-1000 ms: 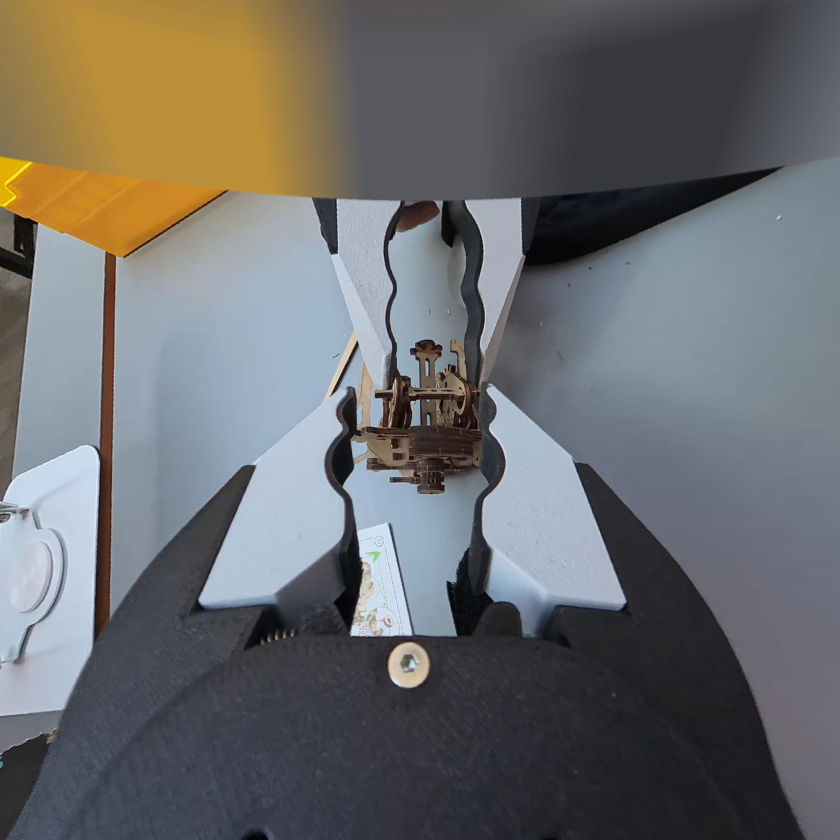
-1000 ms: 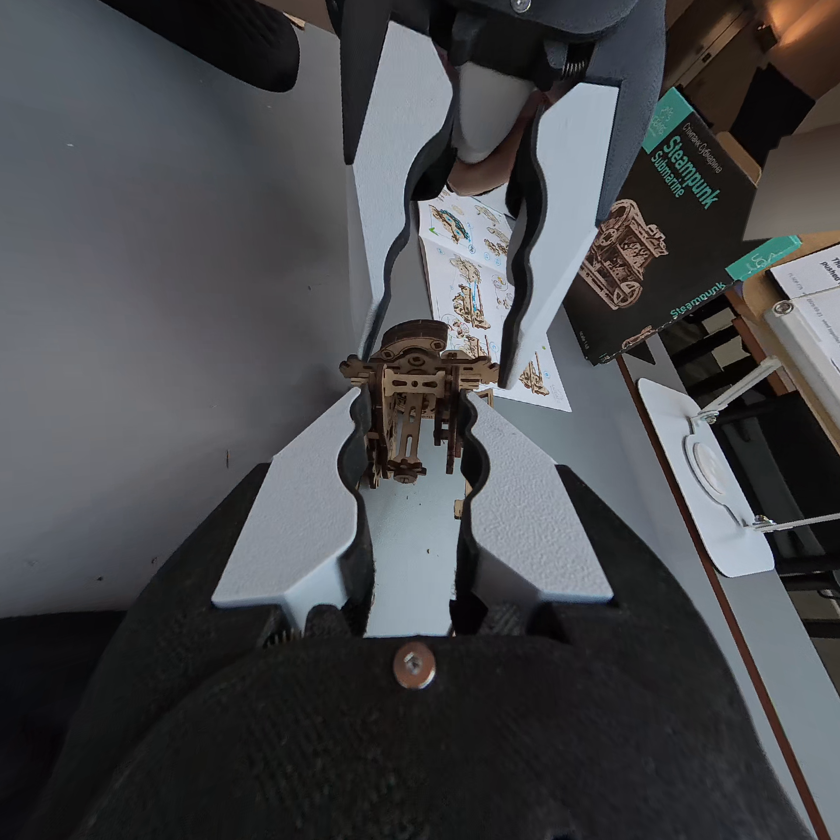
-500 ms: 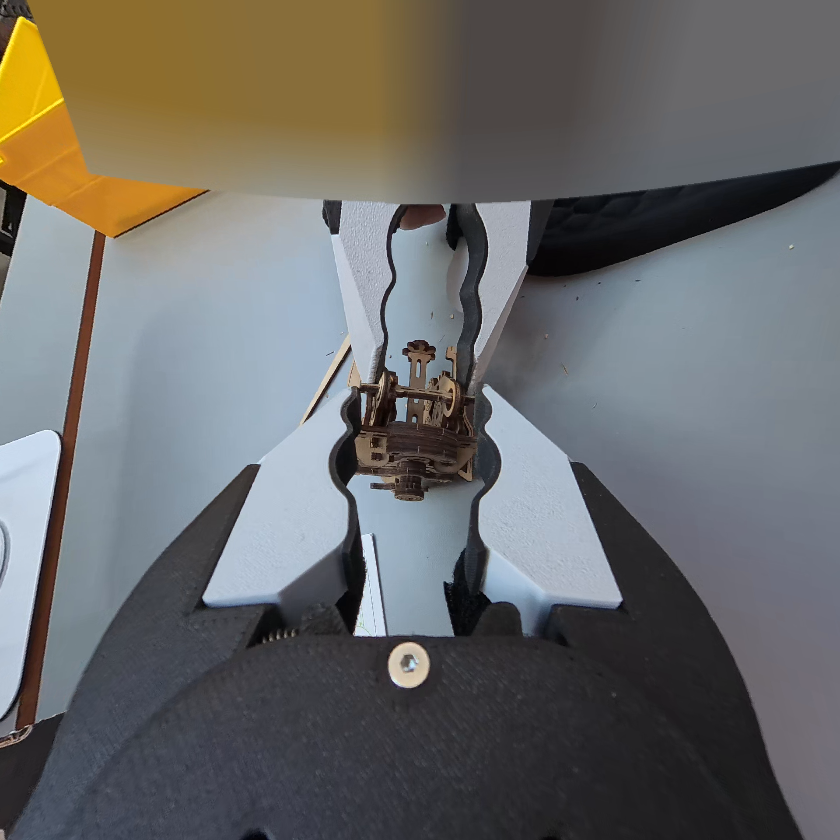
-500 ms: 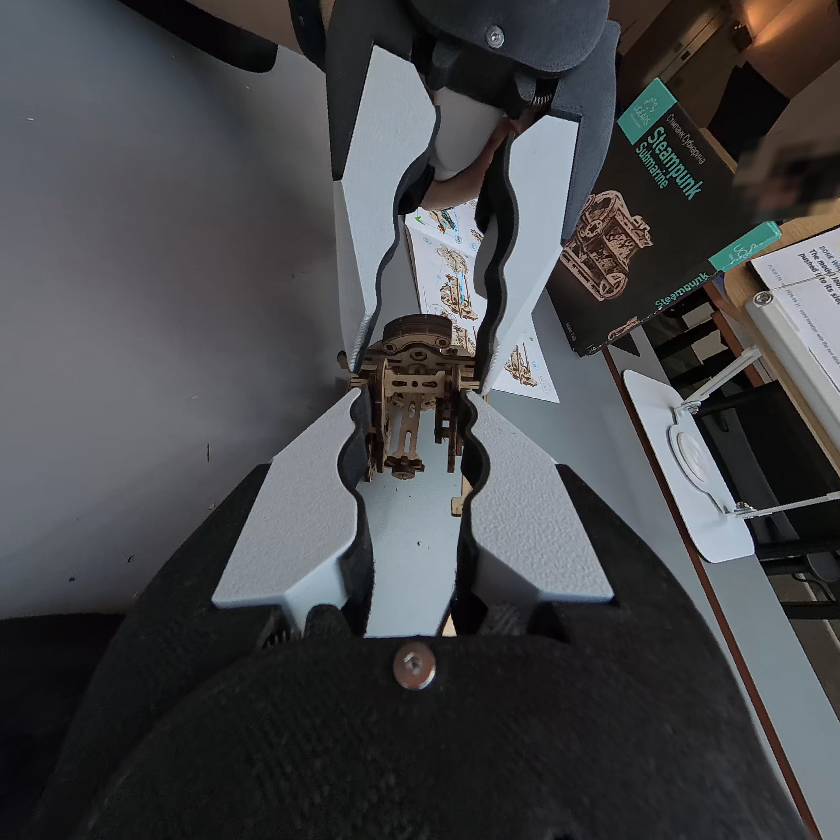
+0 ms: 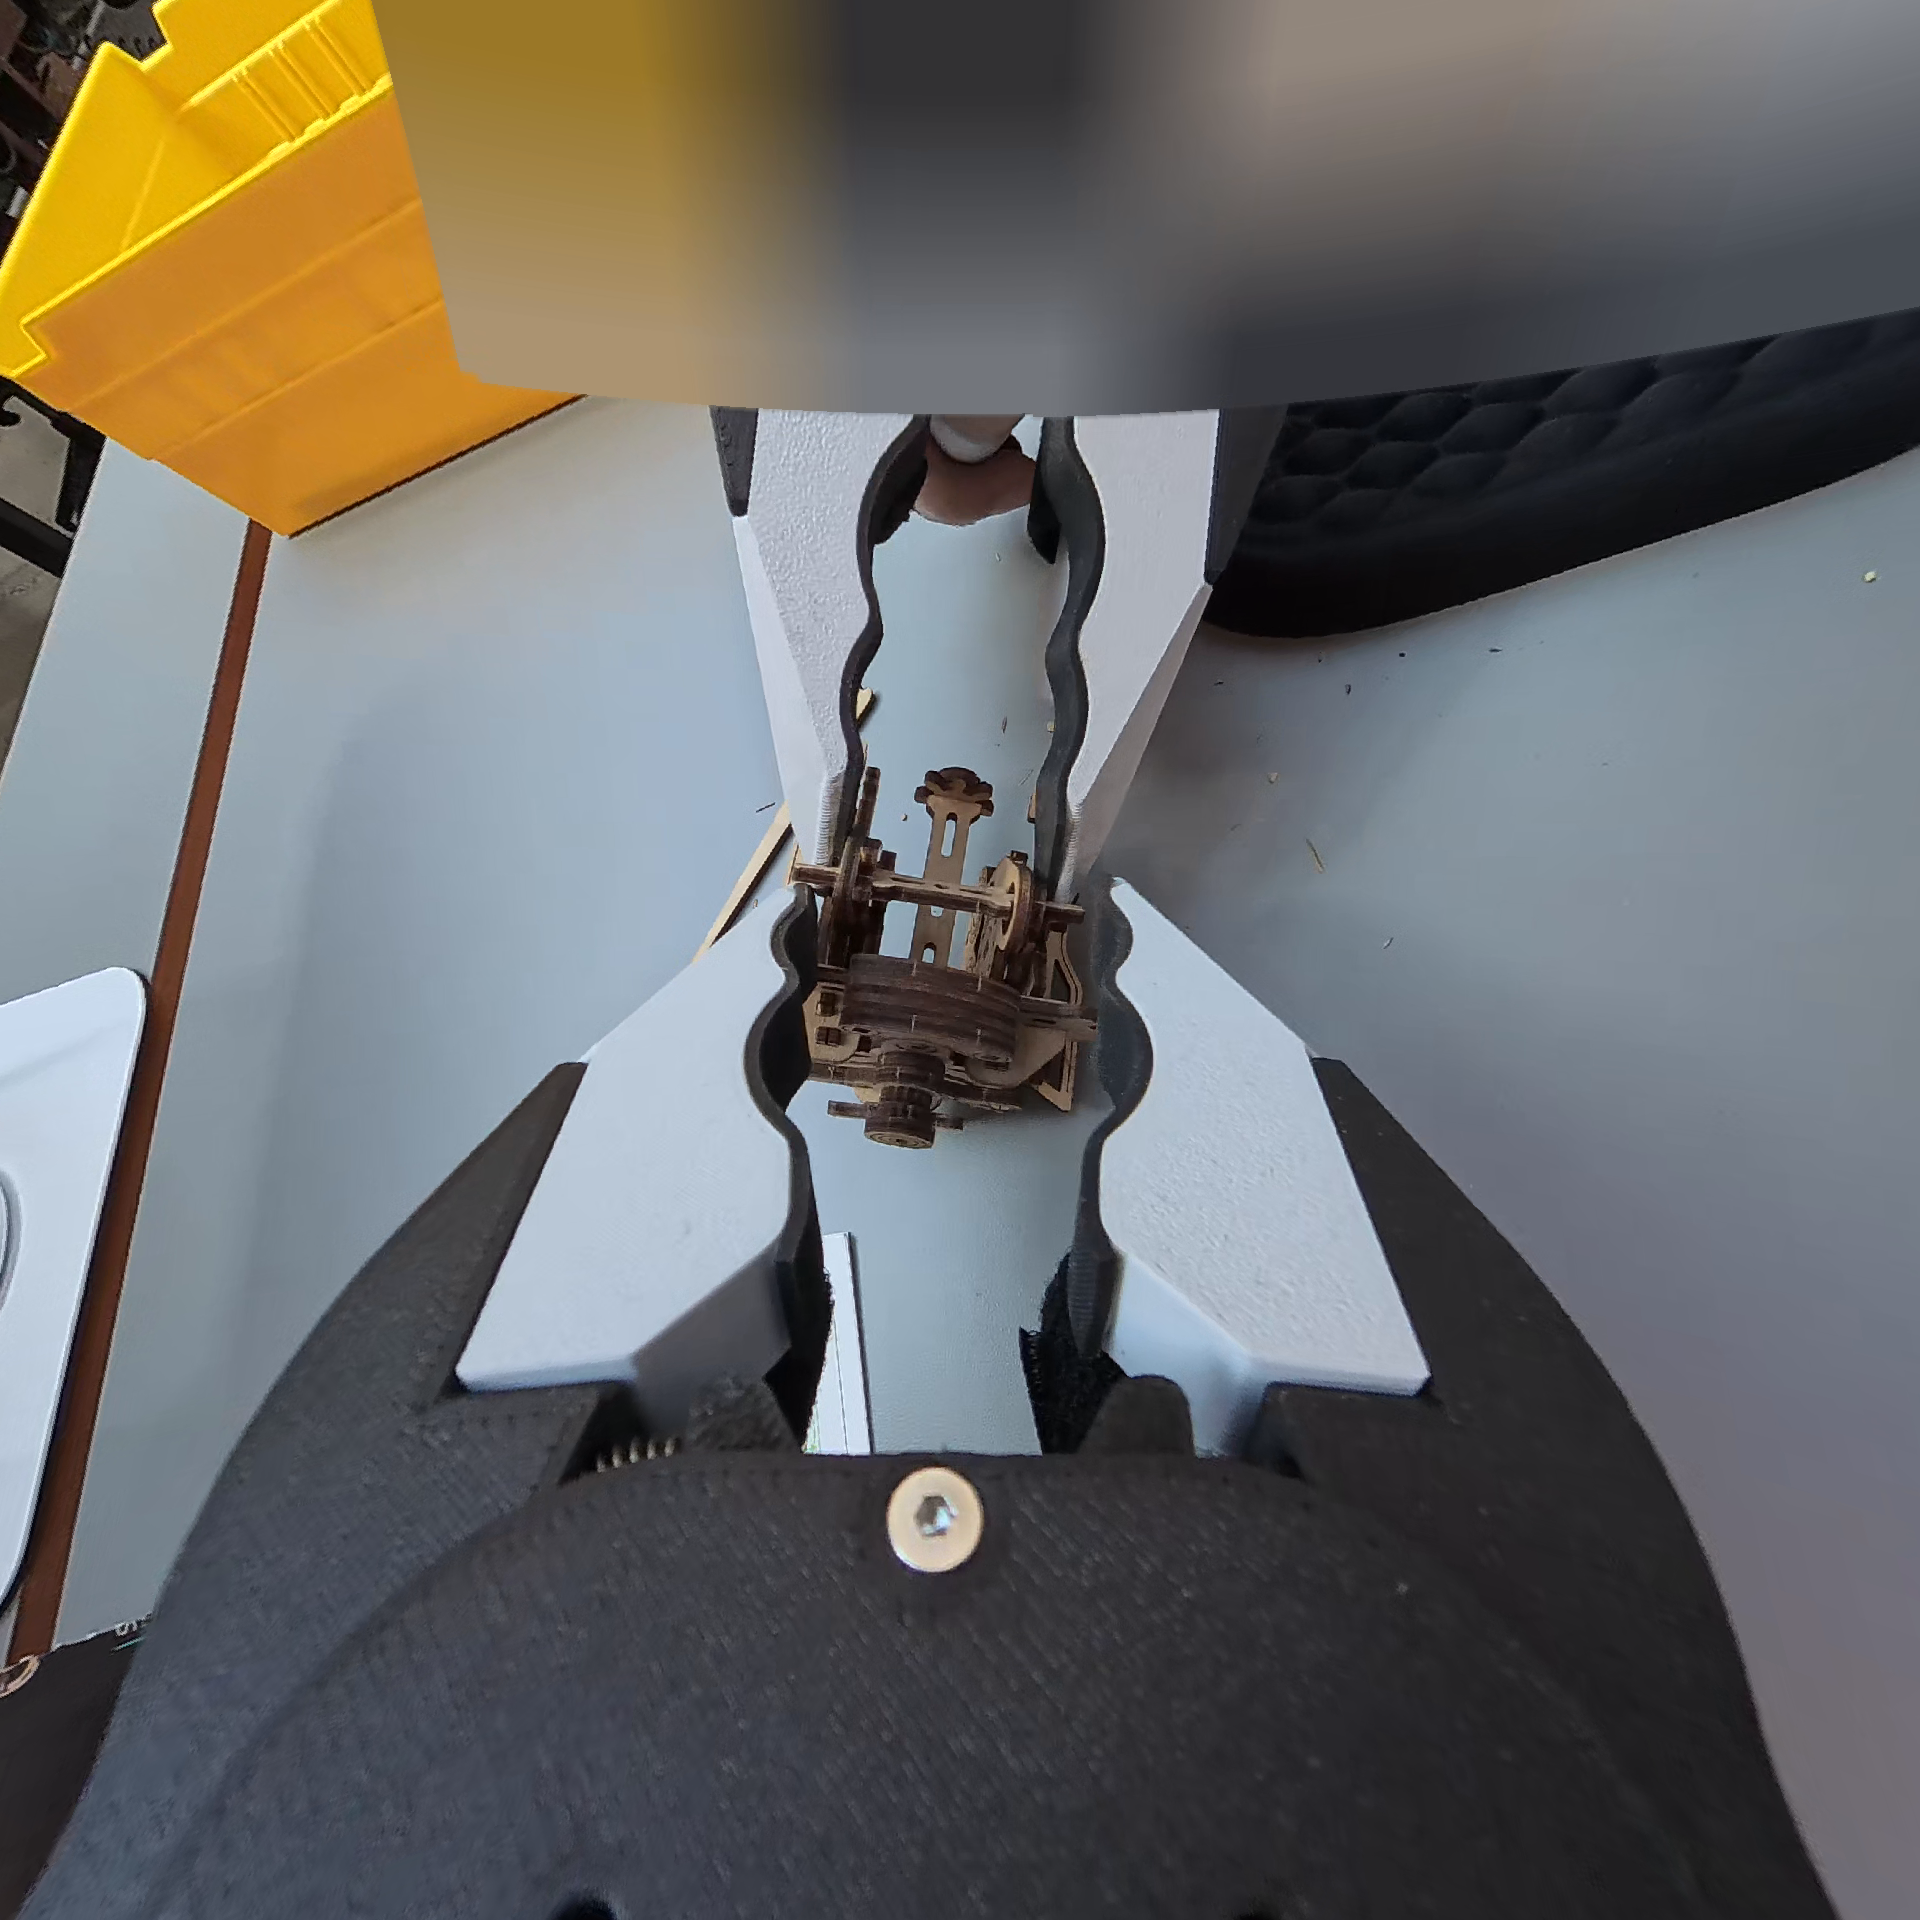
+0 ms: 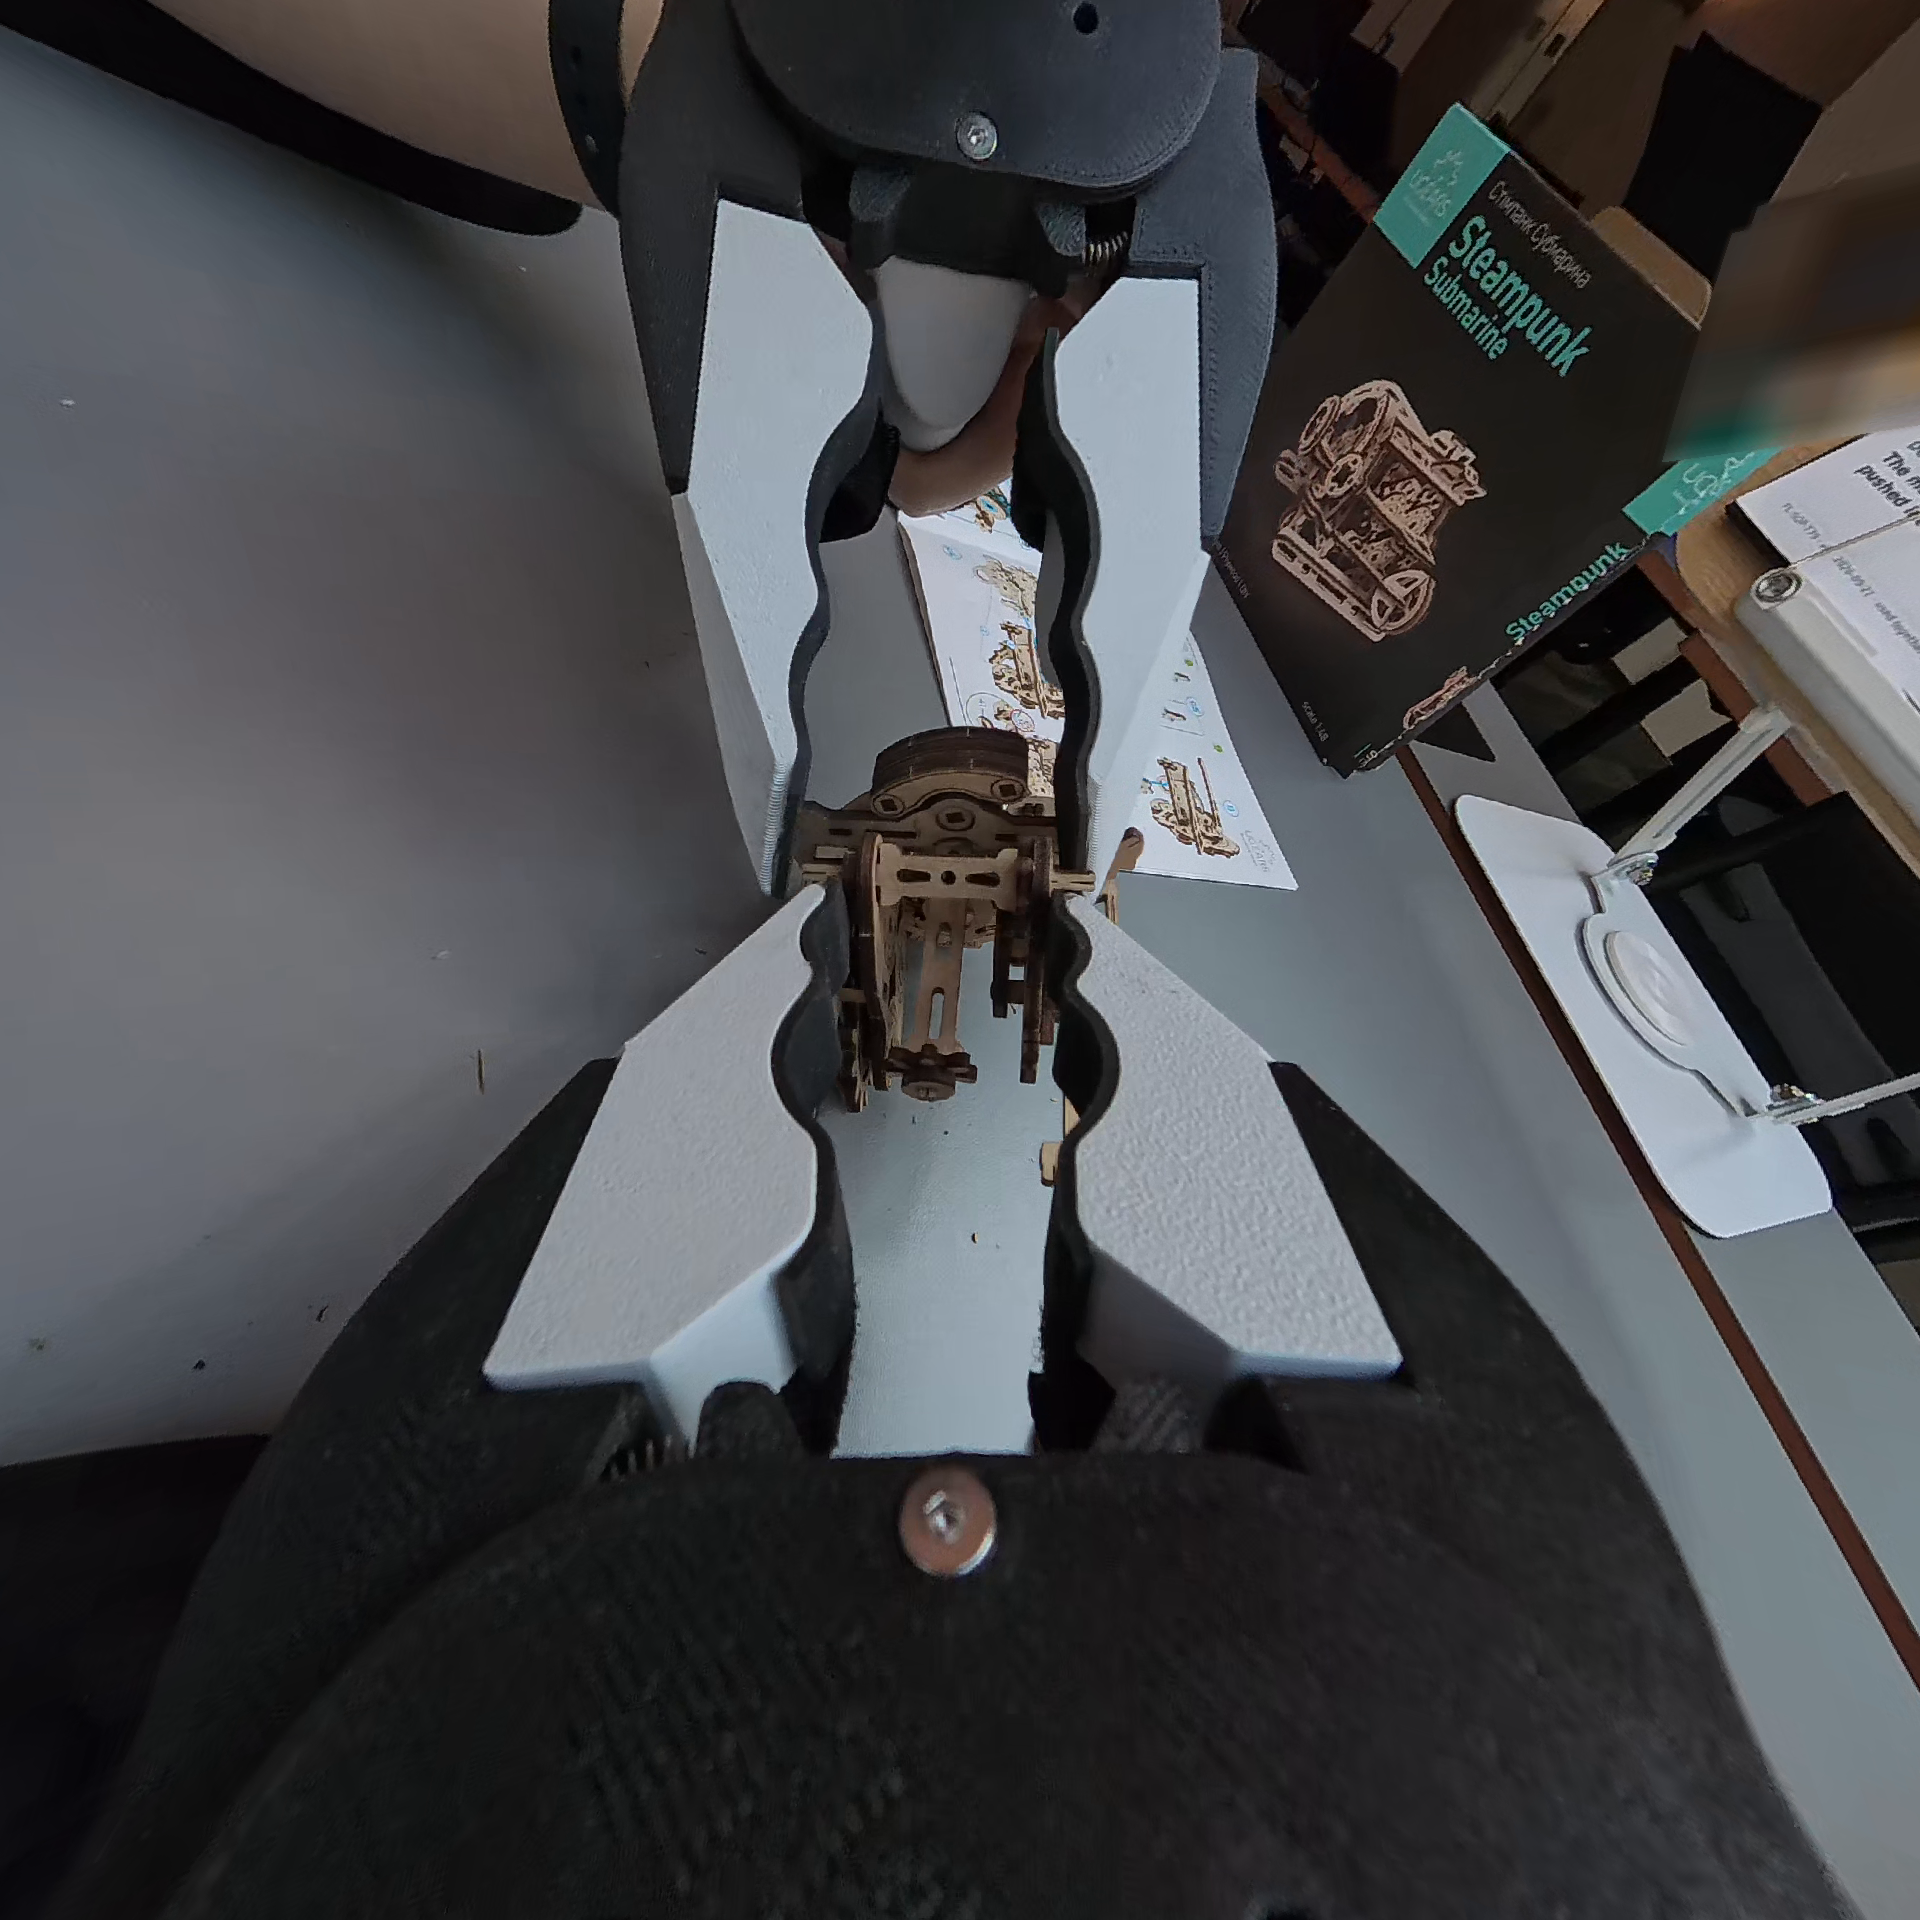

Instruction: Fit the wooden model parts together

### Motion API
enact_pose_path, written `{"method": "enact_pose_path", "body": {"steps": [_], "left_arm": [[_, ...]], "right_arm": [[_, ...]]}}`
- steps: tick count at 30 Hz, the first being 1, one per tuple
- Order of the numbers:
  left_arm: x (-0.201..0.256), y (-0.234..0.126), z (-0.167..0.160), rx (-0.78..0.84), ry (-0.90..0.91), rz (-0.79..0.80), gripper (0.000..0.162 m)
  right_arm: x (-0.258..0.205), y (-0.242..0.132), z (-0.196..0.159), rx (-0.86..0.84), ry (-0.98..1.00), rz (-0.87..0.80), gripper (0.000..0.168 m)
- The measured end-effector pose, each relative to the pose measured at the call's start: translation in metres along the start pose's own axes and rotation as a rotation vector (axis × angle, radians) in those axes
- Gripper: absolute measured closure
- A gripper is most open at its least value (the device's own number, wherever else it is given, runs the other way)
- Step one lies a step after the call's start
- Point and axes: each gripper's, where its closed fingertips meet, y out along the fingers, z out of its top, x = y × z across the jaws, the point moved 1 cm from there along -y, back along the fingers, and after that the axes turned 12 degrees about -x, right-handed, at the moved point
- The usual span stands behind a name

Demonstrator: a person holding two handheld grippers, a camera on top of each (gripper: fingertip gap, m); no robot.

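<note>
Left wrist view: the left gripper (image 5: 945,966) and right gripper (image 5: 951,842) clamp opposite ends of the wooden model (image 5: 940,997) above the grey table (image 5: 1558,935).

Right wrist view: the instruction sheet (image 6: 1195,790) lies just beyond the model; squeezing harder could snap its thin parts.

I was working in what looked like an office or lab workspace: a plain grey counter (image 6: 312,727) with a wood-trimmed edge, a yellow plastic bin (image 5: 229,270) at its far corner, a dark model-kit box (image 6: 1455,468), a printed instruction sheet (image 6: 1195,790), and shelving behind.
</note>
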Motion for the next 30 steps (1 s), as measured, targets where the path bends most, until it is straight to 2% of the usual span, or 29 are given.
{"method": "enact_pose_path", "body": {"steps": [3, 5, 9, 12, 15, 20, 30], "left_arm": [[-0.003, -0.003, 0.001, -0.009, 0.022, 0.048, 0.111], [-0.006, -0.007, 0.001, -0.021, 0.035, 0.087, 0.105], [-0.004, -0.017, 0.005, -0.021, 0.061, 0.1, 0.115], [0.004, -0.019, 0.007, -0.024, 0.102, 0.083, 0.136], [0.01, -0.015, 0.008, -0.042, 0.139, 0.084, 0.144], [0.006, -0.004, -0.001, -0.13, 0.165, 0.147, 0.153], [0.008, -0.005, -0.001, -0.116, 0.159, 0.12, 0.158]], "right_arm": [[0.001, -0.001, -0.001, 0.007, 0.025, 0.009, 0.132], [0.002, -0.002, -0.001, 0.007, 0.028, 0.01, 0.132], [0.001, -0.002, -0.002, 0.003, 0.024, 0.009, 0.132], [0.002, -0.002, -0.003, 0.002, 0.03, 0.008, 0.132], [0.003, -0.002, -0.003, 0.006, 0.045, 0.016, 0.132], [0.005, -0.001, -0.005, 0.001, 0.056, 0.011, 0.132], [0.006, -0.001, -0.005, 0.019, 0.106, 0.05, 0.132]]}}
